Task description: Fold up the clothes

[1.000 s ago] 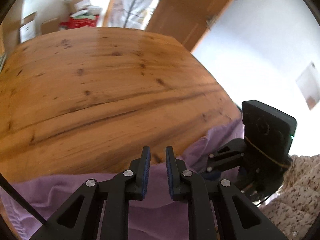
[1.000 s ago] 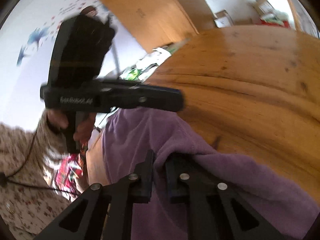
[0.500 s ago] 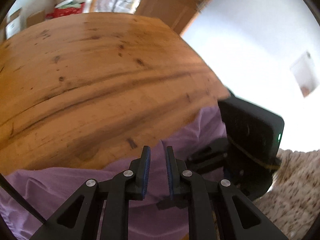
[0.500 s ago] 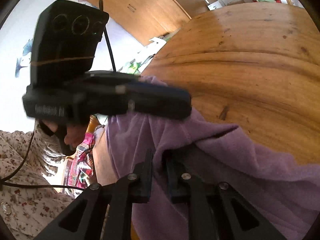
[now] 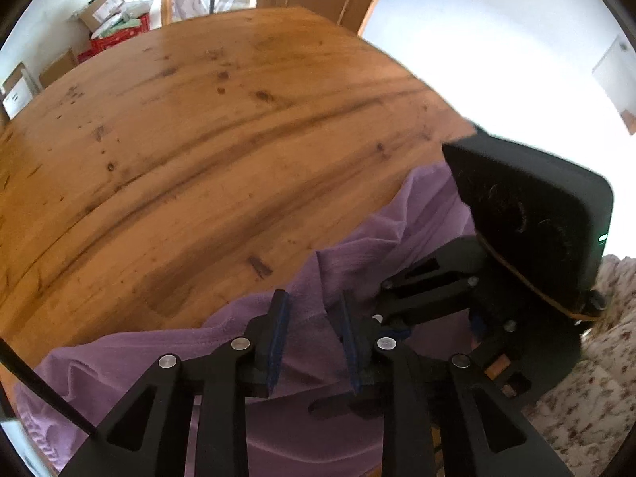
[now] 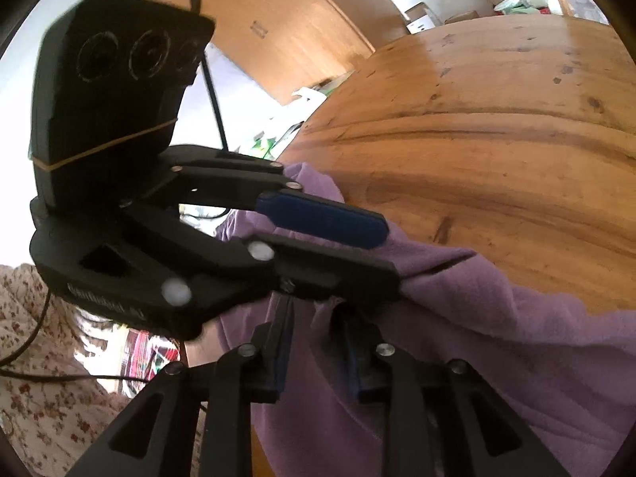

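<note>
Both jaws wider, purple garment (image 5: 167,357) between, table (image 5: 198,139)

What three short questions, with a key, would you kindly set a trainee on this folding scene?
1. True or false: the purple garment covers the whole wooden table.
2. How do the jaws of the left gripper stand? A: pressed together. B: apart, with purple cloth showing in the gap. C: out of view.
3. Fill in: the pads on the left gripper's fingers are ___ in colour.

Key:
1. False. The garment lies only along the near edge, and most of the wood is bare.
2. B.
3. Blue.
</note>
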The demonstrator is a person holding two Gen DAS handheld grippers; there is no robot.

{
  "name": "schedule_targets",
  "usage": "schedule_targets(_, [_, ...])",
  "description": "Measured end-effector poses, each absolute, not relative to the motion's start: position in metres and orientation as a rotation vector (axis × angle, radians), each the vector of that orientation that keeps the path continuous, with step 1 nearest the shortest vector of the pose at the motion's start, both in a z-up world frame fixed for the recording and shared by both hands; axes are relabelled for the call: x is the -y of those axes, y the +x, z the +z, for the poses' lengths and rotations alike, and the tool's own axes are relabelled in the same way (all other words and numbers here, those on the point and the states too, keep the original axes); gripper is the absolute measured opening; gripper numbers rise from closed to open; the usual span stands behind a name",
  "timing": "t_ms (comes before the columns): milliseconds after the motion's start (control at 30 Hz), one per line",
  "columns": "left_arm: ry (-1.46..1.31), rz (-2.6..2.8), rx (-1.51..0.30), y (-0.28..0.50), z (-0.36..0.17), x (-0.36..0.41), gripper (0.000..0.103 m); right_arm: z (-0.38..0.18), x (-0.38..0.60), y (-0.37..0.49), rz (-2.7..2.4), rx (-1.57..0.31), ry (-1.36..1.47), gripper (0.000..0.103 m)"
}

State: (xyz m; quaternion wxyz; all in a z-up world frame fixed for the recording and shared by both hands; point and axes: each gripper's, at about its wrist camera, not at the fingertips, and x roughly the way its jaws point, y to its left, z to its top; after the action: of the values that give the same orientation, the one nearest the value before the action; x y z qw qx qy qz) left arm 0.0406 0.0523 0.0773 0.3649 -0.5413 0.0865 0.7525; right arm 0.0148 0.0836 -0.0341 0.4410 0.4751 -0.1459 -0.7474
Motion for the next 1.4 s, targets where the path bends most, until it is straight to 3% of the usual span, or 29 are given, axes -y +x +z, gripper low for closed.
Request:
schedule_targets(333, [-1.427,2.147,0.153,0.019,0.074,0.038,0.027,-0.036,-0.092,-0.020,-1.837,0.536,1.215,0.025])
schedule_targets(600, [-1.445,2.206,0.234,0.010,0.052,0.069,0.027,-0.035,-0.108,-0.059,-1.816,0.732,1.234,0.021])
schedule_targets(667, [-1.443,2.199,0.247,0.009,0.049,0.070,0.027,-0.033,-0.110,-0.064,-1.815,0.716,1.246,0.006])
schedule_targets(700, [-1.441,2.196,0.250,0.009,0.048,0.069,0.027,-0.033,-0.110,-0.066,-1.812,0.699,1.261,0.004])
schedule_targets(1033, [-1.420,2.189,0.270,0.010,0.048,0.076,0.027,-0.037,-0.114,-0.082,-1.781,0.535,1.426,0.006])
schedule_targets(1400, [-1.411,2.240,0.308,0.009,0.049,0.089,0.027,-0.026,-0.114,-0.113,-1.946,0.470,1.342,0.003])
